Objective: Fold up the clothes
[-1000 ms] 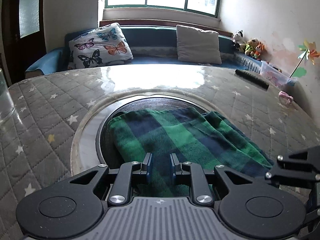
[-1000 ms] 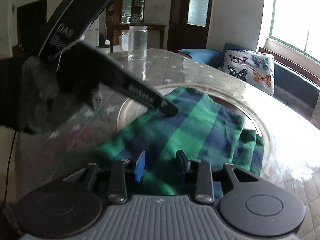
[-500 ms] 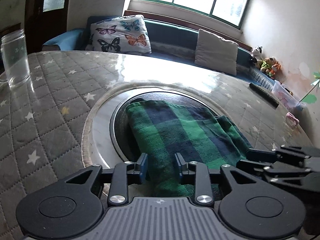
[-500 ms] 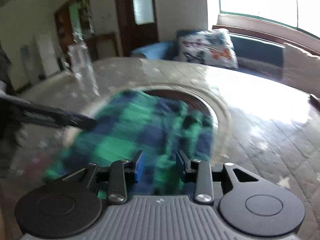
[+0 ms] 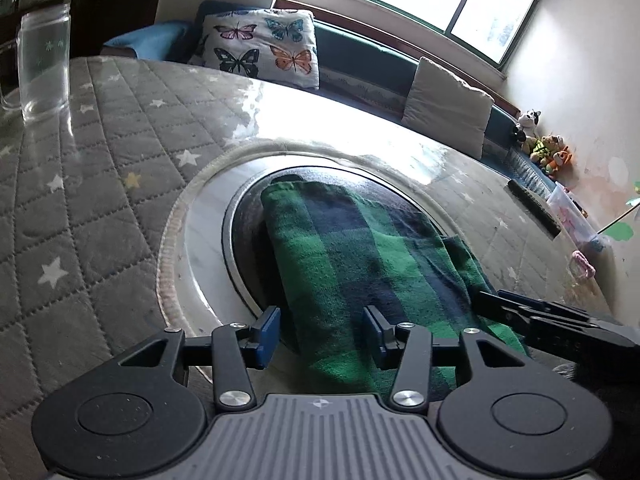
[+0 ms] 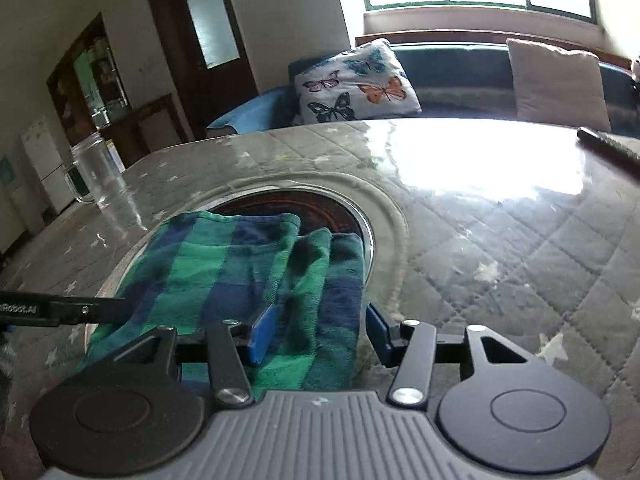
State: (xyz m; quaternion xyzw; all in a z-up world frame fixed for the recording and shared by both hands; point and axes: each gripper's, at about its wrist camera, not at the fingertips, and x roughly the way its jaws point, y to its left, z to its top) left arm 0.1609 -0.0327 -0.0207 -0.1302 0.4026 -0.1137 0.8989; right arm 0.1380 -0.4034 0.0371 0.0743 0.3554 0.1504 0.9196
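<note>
A green and navy plaid cloth (image 5: 352, 264) lies folded into a long strip across the dark round inset of the table (image 5: 120, 184). My left gripper (image 5: 322, 334) is at the strip's near end. Its jaws are opening, with cloth between the blue pads (image 5: 269, 334) but not pinched. My right gripper (image 6: 320, 332) straddles the cloth's (image 6: 224, 264) bunched right edge, jaws also opening, and its right pad stands clear of the fabric. Each gripper shows in the other's view: the right one (image 5: 552, 322) at the right edge, the left one (image 6: 68, 310) at the left edge.
A clear glass mug (image 6: 98, 178) stands on the quilted table cover at the far left. A black remote (image 5: 534, 210) lies near the table's far right edge, with a plastic box (image 5: 572, 216) beyond it. A sofa with a butterfly cushion (image 5: 264, 46) runs behind the table.
Both pairs of jaws have widened and let the cloth go slack. Both views have rolled. My right gripper has swung across to the cloth's right edge, and the left one stayed at its near end.
</note>
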